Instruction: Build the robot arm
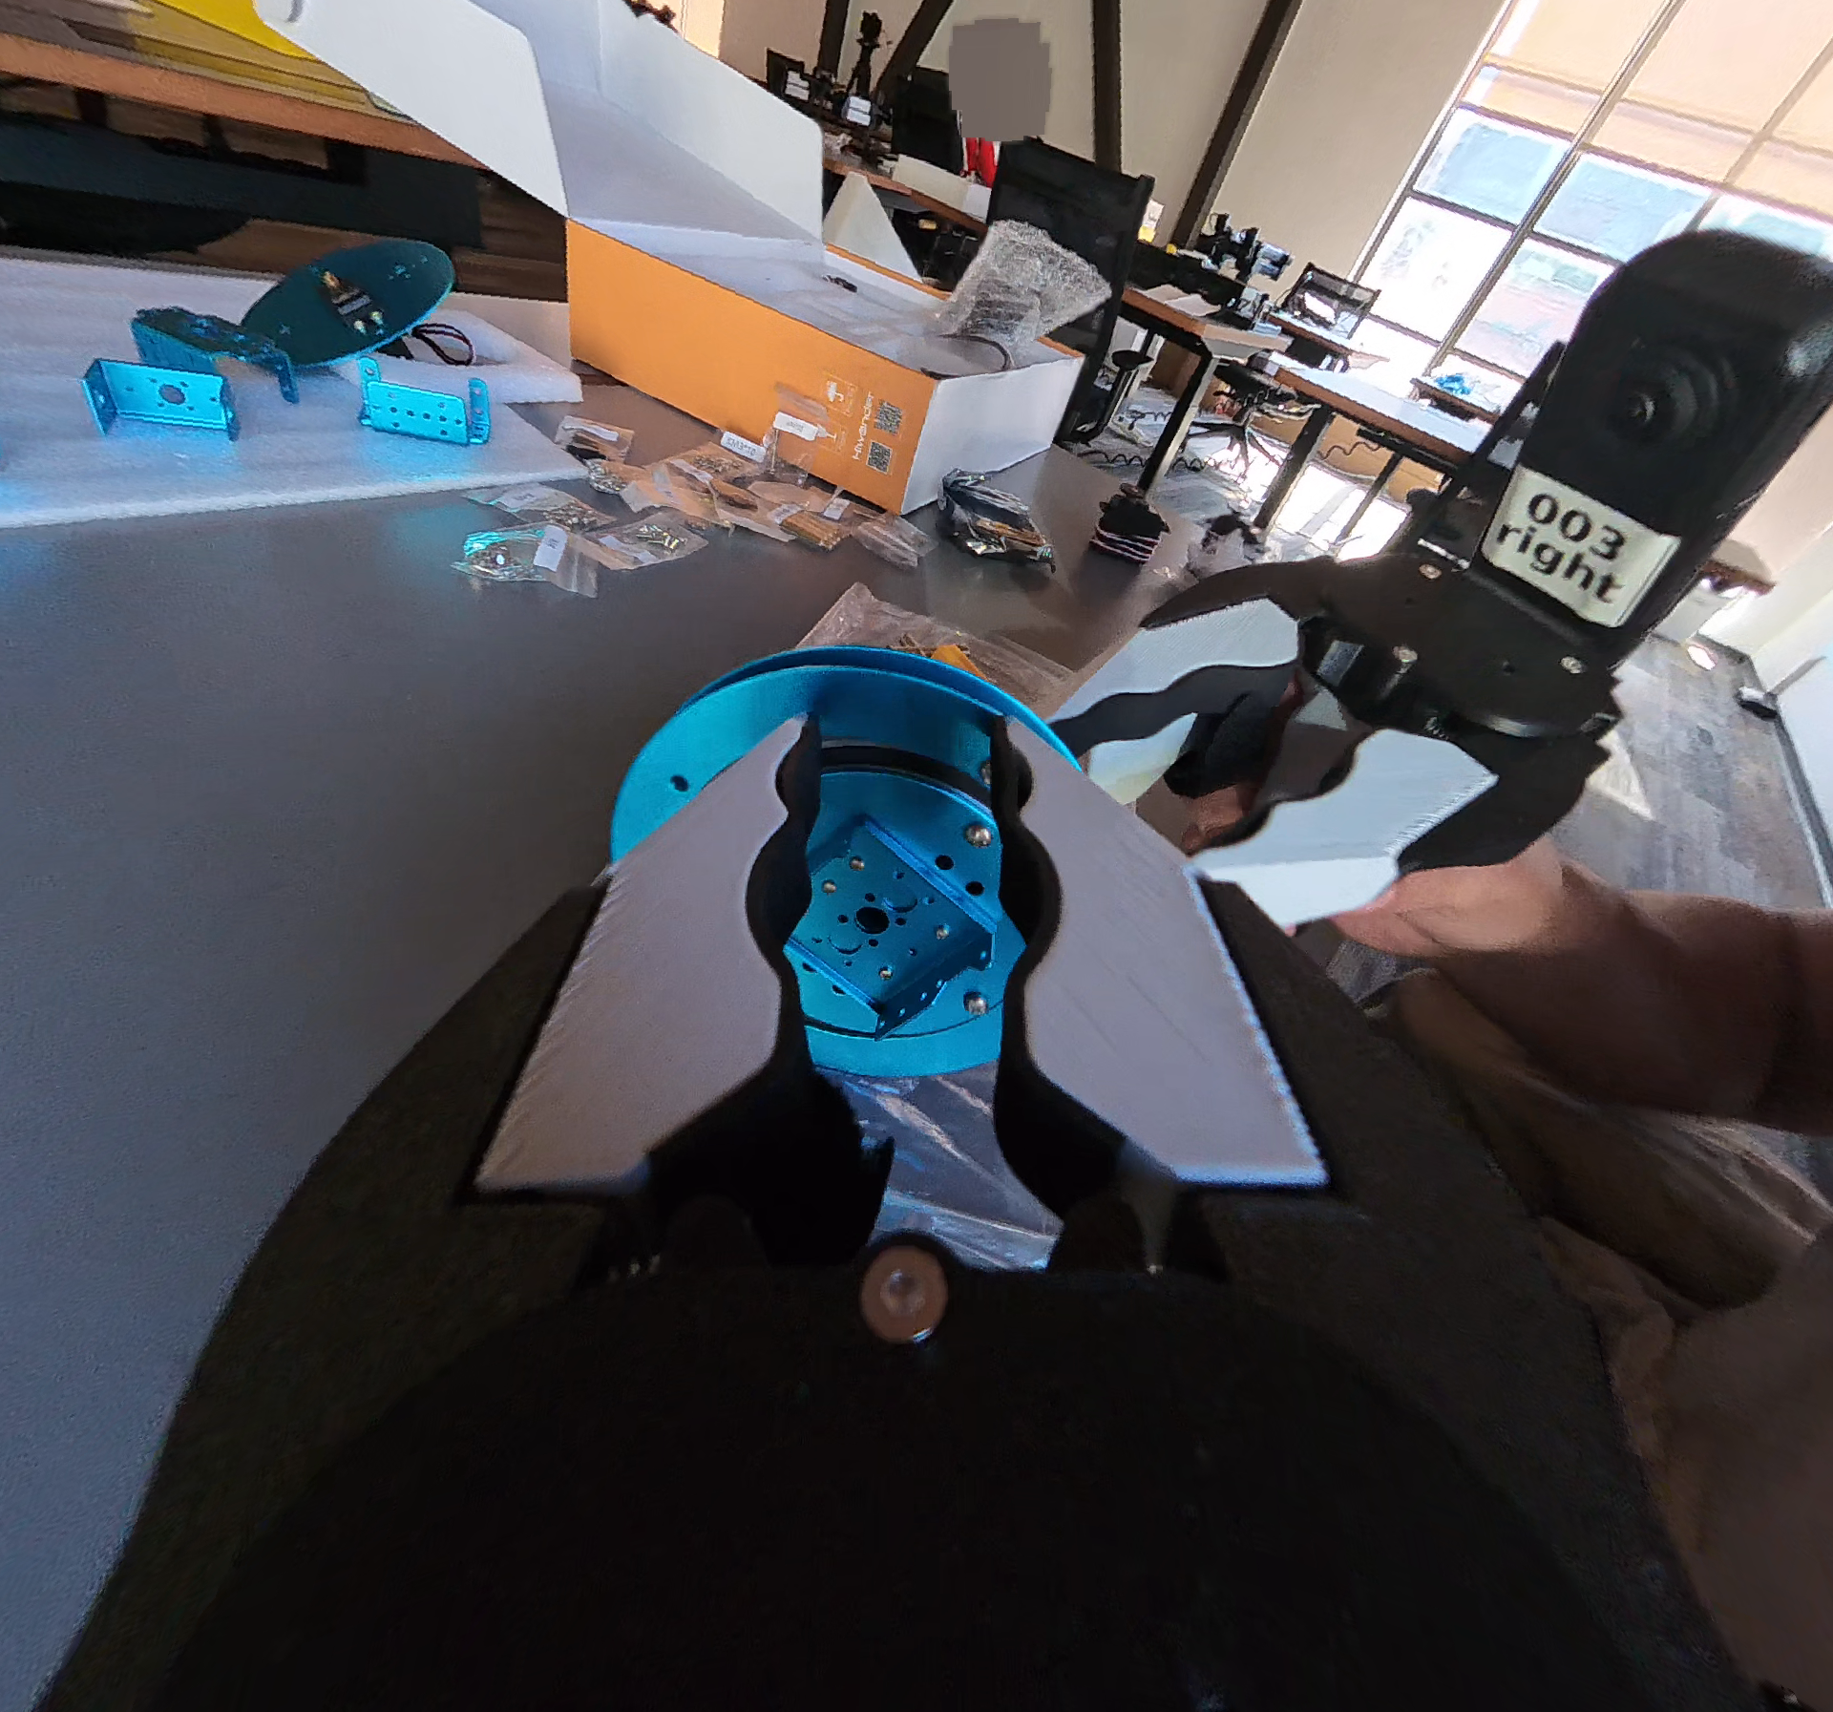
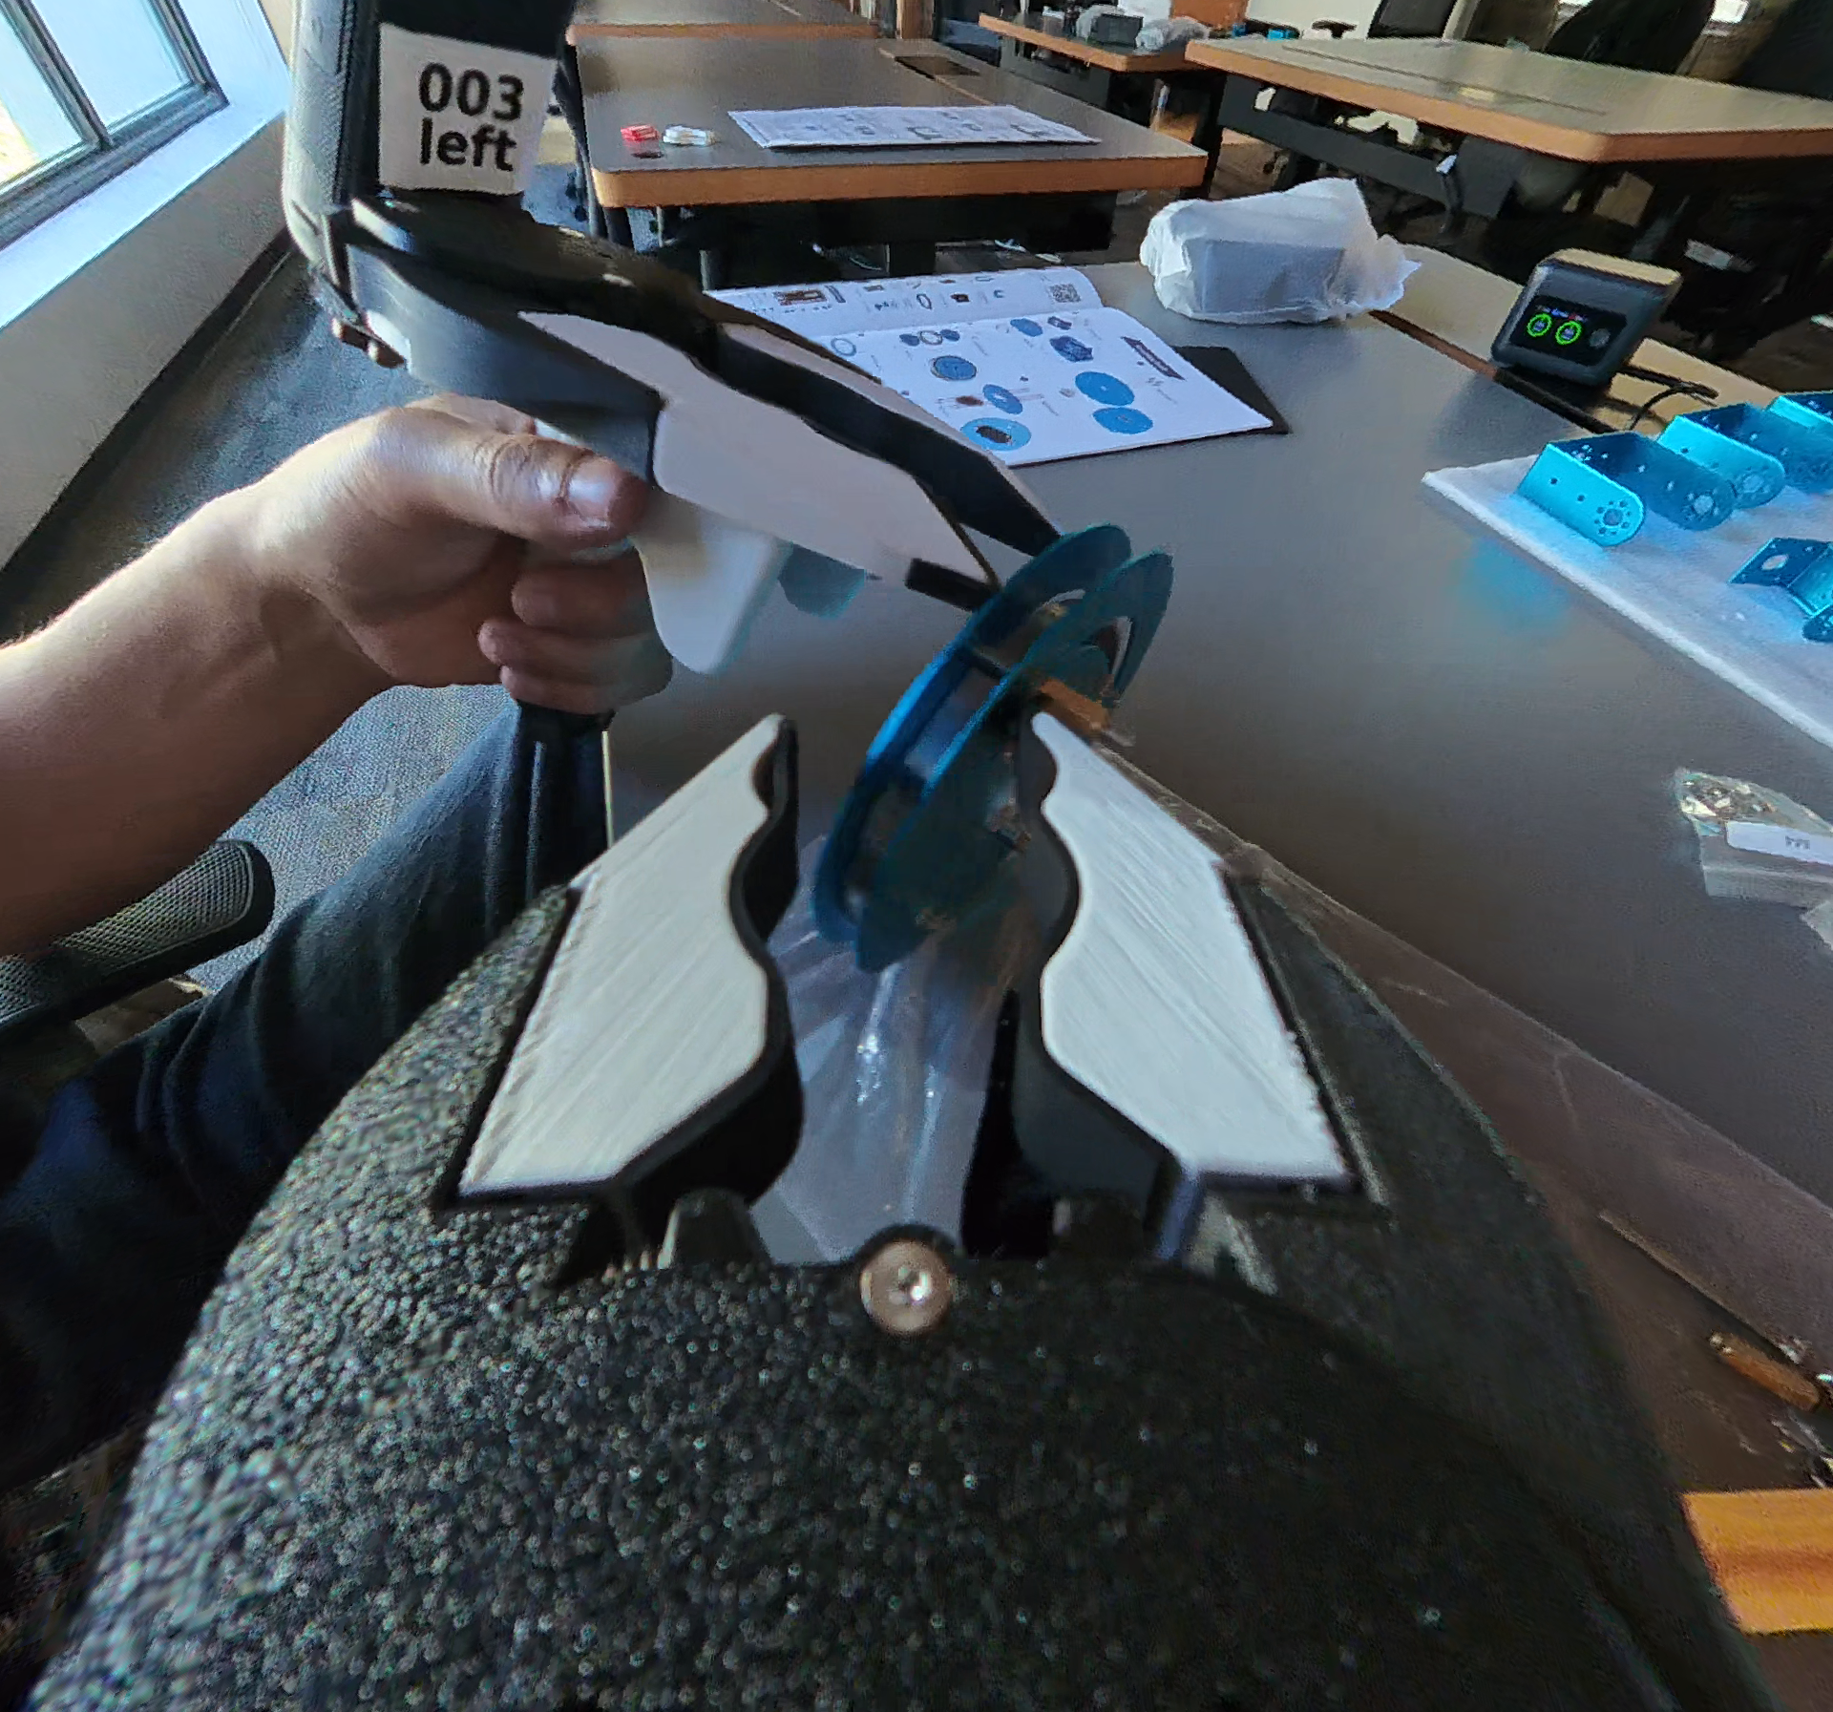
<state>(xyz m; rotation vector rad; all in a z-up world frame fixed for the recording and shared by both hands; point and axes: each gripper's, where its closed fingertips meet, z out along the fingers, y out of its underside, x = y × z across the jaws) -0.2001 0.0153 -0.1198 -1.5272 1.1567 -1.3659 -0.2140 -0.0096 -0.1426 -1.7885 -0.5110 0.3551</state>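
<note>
My left gripper (image 1: 903, 742) is shut on a round blue metal assembly (image 1: 893, 920), two discs with a square bracket bolted on its face, held tilted above the grey table (image 1: 298, 722). A clear plastic bag (image 1: 942, 1139) lies under it between the fingers. In the right wrist view the left gripper (image 2: 1012, 563) pinches the top rim of the assembly (image 2: 942, 821). My right gripper (image 2: 913, 742) is open, its jaws standing either side of the assembly's lower edge; whether its right finger touches I cannot tell. It also shows in the left wrist view (image 1: 1151, 772), open beside the disc's right rim.
An open orange and white box (image 1: 744, 355) stands at the back. Blue brackets (image 1: 159, 395) lie on white foam, more brackets (image 2: 1627, 484) to the right. Small bags of screws (image 1: 635, 514), an open booklet (image 2: 1022, 365), a small screen device (image 2: 1577, 325) and a wrapped bundle (image 2: 1270, 256) sit on the table. My left and right fingertips are right by each other.
</note>
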